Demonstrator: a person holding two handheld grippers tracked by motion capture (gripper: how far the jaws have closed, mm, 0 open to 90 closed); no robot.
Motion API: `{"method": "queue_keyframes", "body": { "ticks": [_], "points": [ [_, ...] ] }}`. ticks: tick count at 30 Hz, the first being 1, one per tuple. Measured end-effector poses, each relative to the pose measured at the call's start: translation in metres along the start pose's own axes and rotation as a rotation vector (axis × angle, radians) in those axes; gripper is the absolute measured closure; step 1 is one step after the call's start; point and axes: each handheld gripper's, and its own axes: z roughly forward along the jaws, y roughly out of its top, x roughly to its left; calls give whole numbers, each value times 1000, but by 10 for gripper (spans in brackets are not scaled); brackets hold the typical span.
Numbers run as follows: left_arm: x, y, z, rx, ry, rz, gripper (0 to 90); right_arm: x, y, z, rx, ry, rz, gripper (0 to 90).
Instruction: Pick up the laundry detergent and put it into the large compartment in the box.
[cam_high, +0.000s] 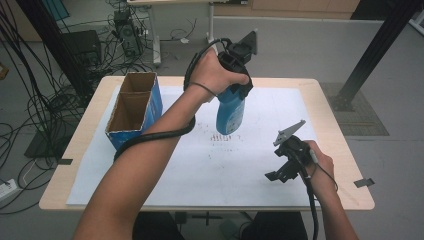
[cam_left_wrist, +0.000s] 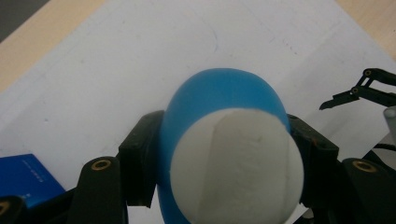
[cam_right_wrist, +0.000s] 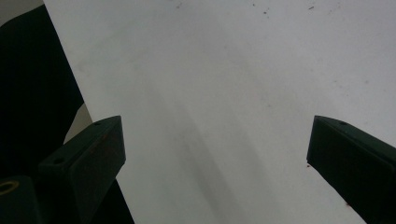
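A blue bottle (cam_high: 230, 112) with a white rounded end (cam_left_wrist: 236, 168) hangs upright above the white sheet (cam_high: 200, 172), clear of the table. My left gripper (cam_high: 235, 89) is shut on its upper part. In the left gripper view the black pads (cam_left_wrist: 140, 156) press on both sides of the bottle (cam_left_wrist: 219, 93), with my left gripper (cam_left_wrist: 226, 156) pointing down at the sheet. Near the front right of the sheet my right gripper (cam_high: 280, 171) is open. In the right gripper view my right gripper (cam_right_wrist: 215, 158) has only white paper between its wide-apart jaws.
An open-topped blue cardboard box (cam_high: 134, 107) with two compartments stands at the table's left; its corner (cam_left_wrist: 25, 176) is also in the left gripper view. Small red marks (cam_high: 222, 137) dot the sheet under the bottle. The wooden table edge (cam_high: 332, 127) borders the sheet. Cables lie on the floor behind.
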Motion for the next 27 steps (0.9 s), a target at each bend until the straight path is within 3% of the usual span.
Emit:
{"method": "queue_keyframes", "body": {
  "ticks": [7,13,16,21,27],
  "points": [
    [1,9,-31,-22,11,11,374,1,2,0,-3,-3,-2,43],
    [3,17,-57,-33,-4,13,374,1,3,0,-2,-5,-1,43],
    [4,25,-77,-48,-9,9,374,1,4,1,-1,-4,-2,43],
    [6,31,-95,-62,-6,-10,374,1,4,2,-2,-6,-3,43],
    [5,32,-104,-62,15,-14,374,1,4,3,-2,-2,-3,43]
  ]
}}
